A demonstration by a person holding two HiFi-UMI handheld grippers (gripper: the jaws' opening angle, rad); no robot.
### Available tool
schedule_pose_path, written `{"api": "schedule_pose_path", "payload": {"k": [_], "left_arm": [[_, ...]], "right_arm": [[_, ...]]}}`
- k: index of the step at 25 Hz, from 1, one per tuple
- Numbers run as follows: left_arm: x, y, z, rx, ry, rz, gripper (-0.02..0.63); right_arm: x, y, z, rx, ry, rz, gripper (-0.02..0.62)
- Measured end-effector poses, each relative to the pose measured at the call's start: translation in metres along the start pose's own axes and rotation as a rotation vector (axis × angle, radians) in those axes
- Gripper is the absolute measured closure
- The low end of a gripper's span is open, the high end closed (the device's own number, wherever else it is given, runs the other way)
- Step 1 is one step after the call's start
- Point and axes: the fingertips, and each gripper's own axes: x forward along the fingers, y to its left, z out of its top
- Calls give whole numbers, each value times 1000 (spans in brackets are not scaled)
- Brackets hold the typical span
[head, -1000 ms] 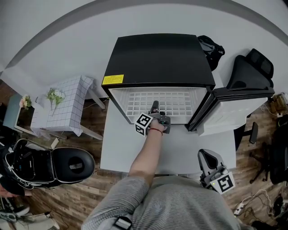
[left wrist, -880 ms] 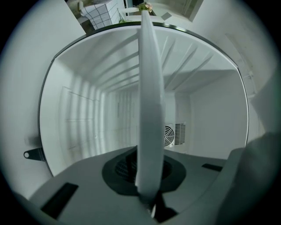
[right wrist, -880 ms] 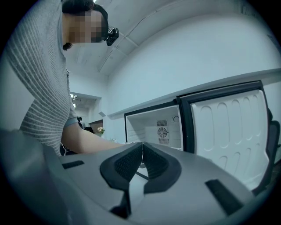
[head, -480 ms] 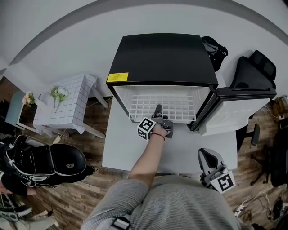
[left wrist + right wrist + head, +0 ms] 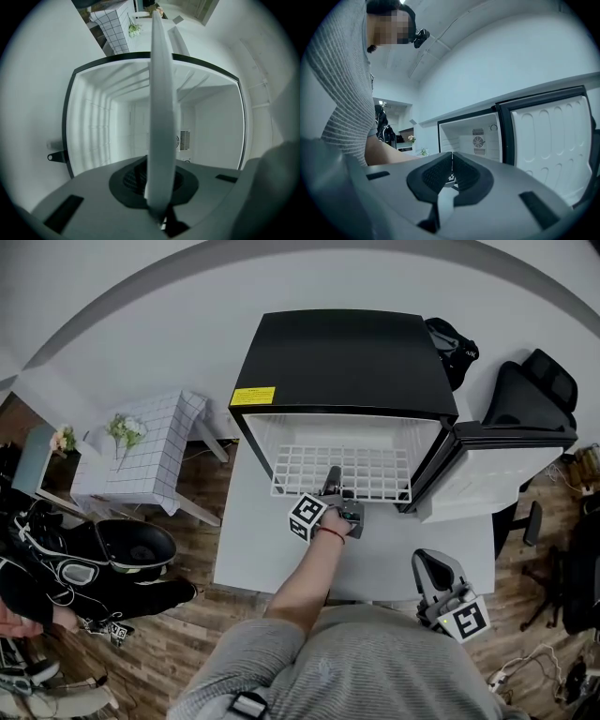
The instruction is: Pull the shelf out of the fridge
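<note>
A black mini fridge [image 5: 342,357] stands open, its door [image 5: 497,460] swung to the right. The white wire shelf [image 5: 347,470] sticks partly out of the opening. My left gripper [image 5: 332,486] is shut on the middle of the shelf's front edge. In the left gripper view the shelf [image 5: 161,93] runs edge-on between the jaws of the left gripper [image 5: 159,187], with the white fridge interior [image 5: 211,131] behind it. My right gripper [image 5: 429,566] hangs at the lower right, away from the fridge. In its own view the right gripper [image 5: 451,176] is shut on nothing and faces the fridge [image 5: 473,133] and door [image 5: 548,145].
The fridge rests on a white platform [image 5: 394,549]. A small table with a checked cloth and flowers [image 5: 141,451] stands to the left, a black office chair [image 5: 525,390] to the right. A person with dark gear [image 5: 112,559] crouches at the lower left.
The shelf has slid further out of the fridge toward me, with my left gripper drawing back along with it. The right gripper has stayed in place.
</note>
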Motion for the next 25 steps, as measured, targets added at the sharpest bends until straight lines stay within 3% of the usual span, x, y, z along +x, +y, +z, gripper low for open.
{"api": "schedule_pose_path", "payload": {"k": [25], "left_arm": [[-29,-2,-6,-20,-7,-4,574]], "right_arm": [[8,3,1,-2,-1,29,581]]}}
